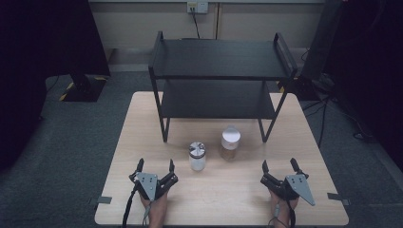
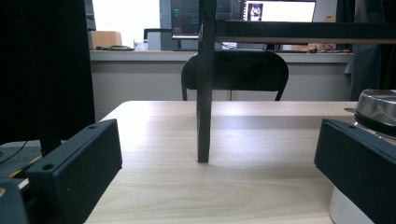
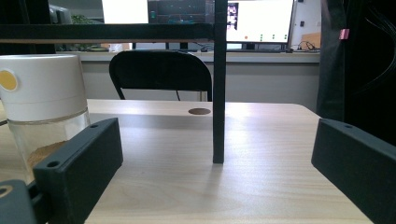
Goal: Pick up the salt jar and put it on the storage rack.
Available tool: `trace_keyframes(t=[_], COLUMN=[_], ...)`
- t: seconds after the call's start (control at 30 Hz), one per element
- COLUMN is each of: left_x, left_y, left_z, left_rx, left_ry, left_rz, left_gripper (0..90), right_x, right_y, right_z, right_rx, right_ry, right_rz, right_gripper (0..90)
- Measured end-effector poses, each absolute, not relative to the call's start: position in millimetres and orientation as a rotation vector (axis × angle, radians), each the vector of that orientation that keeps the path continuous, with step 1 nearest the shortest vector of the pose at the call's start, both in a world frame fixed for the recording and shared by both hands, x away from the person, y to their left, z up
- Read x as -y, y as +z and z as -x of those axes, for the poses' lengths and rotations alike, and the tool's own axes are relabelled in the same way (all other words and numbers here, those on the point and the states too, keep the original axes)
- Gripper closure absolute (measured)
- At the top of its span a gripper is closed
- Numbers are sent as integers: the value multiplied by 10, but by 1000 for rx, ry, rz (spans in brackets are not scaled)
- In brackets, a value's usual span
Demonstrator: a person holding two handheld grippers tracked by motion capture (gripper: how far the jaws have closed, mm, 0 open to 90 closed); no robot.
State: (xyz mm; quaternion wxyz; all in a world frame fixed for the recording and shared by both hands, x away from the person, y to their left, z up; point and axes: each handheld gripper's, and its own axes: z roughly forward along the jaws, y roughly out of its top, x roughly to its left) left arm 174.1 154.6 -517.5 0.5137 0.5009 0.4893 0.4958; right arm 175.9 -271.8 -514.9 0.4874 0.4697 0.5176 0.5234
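Observation:
Two jars stand near the middle of the wooden table [image 1: 142,142]. One is a clear jar with a silver lid [image 1: 196,156], the other a jar with a white cap [image 1: 230,142] and brown powder inside. My left gripper [image 1: 155,166] rests open at the front left; the silver-lidded jar [image 2: 378,107] shows just behind its right jaw. At the front right my right gripper [image 1: 279,165] also stands open, with the white-capped jar [image 3: 44,107] beyond its left jaw. Nothing lies between either pair of jaws.
A black two-tier metal rack [image 1: 218,59] stands on the far half of the table, its front legs [image 2: 204,93] [image 3: 218,93] ahead of each gripper. A black chair [image 2: 233,74] sits beyond the table. Dark stands flank the table on the carpet.

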Motion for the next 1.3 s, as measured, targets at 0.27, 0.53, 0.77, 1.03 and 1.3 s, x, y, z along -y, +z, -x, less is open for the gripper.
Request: trace_keyframes(t=[0.27, 0.53, 0.77, 1.03, 1.3], left_x=[-1546, -1565, -1574, -1571, -1566], left_y=[-5175, -5176, -5176, -5175, -5175], left_z=[-1741, -1741, -1741, -1742, -1741], left_rx=[-1176, -1167, -1163, -1164, -1166], left_ry=[1193, 1183, 1179, 1181, 1182], left_rz=[-1204, -1209, -1212, -1212, -1211], left_gripper=[2, 2, 2, 3, 2], right_x=[2718, 2718, 2715, 2716, 2719], right_y=[-5150, -5150, -5151, -5150, -5150], right_z=[-1759, -1758, -1756, -1756, -1757], right_rx=[-1258, -1258, -1256, -1256, -1257], right_ry=[1273, 1273, 1271, 1271, 1273], right_rz=[-1142, -1142, -1143, -1143, -1142], right_gripper=[5, 5, 5, 5, 5])
